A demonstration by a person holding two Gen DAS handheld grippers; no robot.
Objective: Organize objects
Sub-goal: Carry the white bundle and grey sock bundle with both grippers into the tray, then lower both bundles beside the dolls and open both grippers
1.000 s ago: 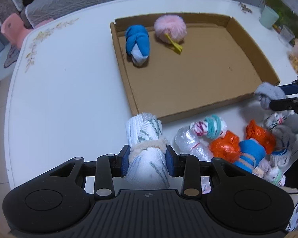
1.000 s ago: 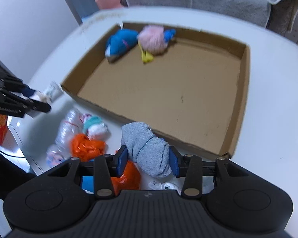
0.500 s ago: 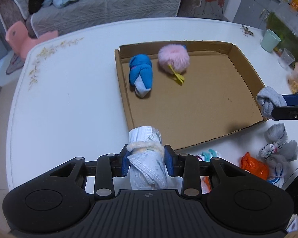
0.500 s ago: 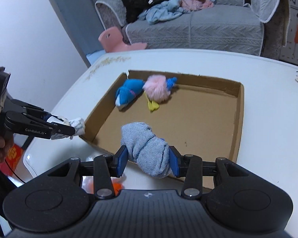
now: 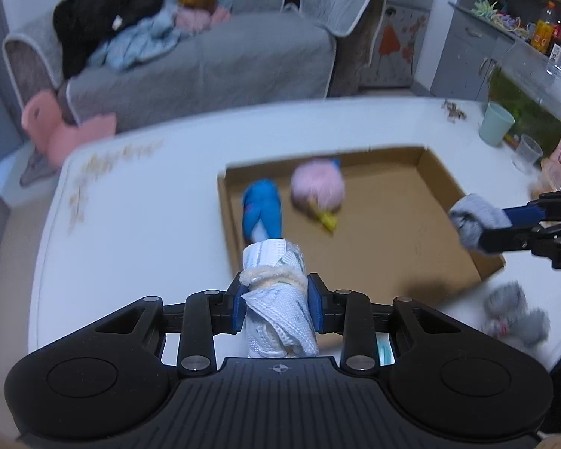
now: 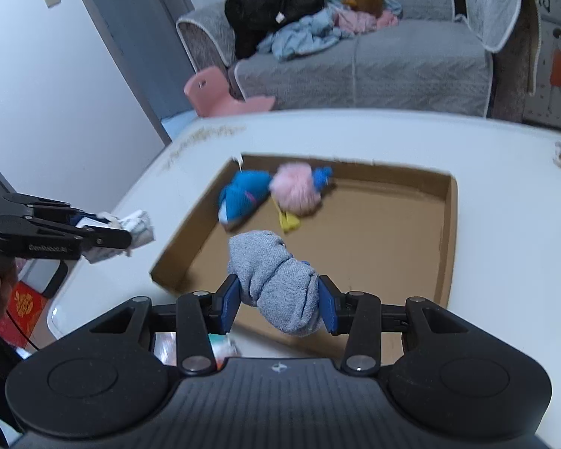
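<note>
Inside cardboard tray (image 6: 450, 224), blue sock roll (image 6: 243, 196), pink pompom (image 6: 297, 189), left tongs (image 5: 276, 301) gripping white sock roll (image 5: 276, 299), right tongs (image 6: 278, 301) gripping grey sock roll (image 6: 276, 280)

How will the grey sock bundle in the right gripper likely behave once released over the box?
The grey sock bundle looks soft, bulging between the right gripper pads, so probably light and squashy. Its rounded shape might roll slightly on the cardboard box floor. Breakage seems unlikely.

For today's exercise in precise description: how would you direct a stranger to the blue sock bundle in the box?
Start at the shallow brown cardboard box on the white round table, and look into its far left corner. Two things lie there side by side: the rolled blue sock bundle is nearer the left wall, beside a fluffy pink pompom ball. It is smooth, elongated and bright blue, not round and furry.
</note>
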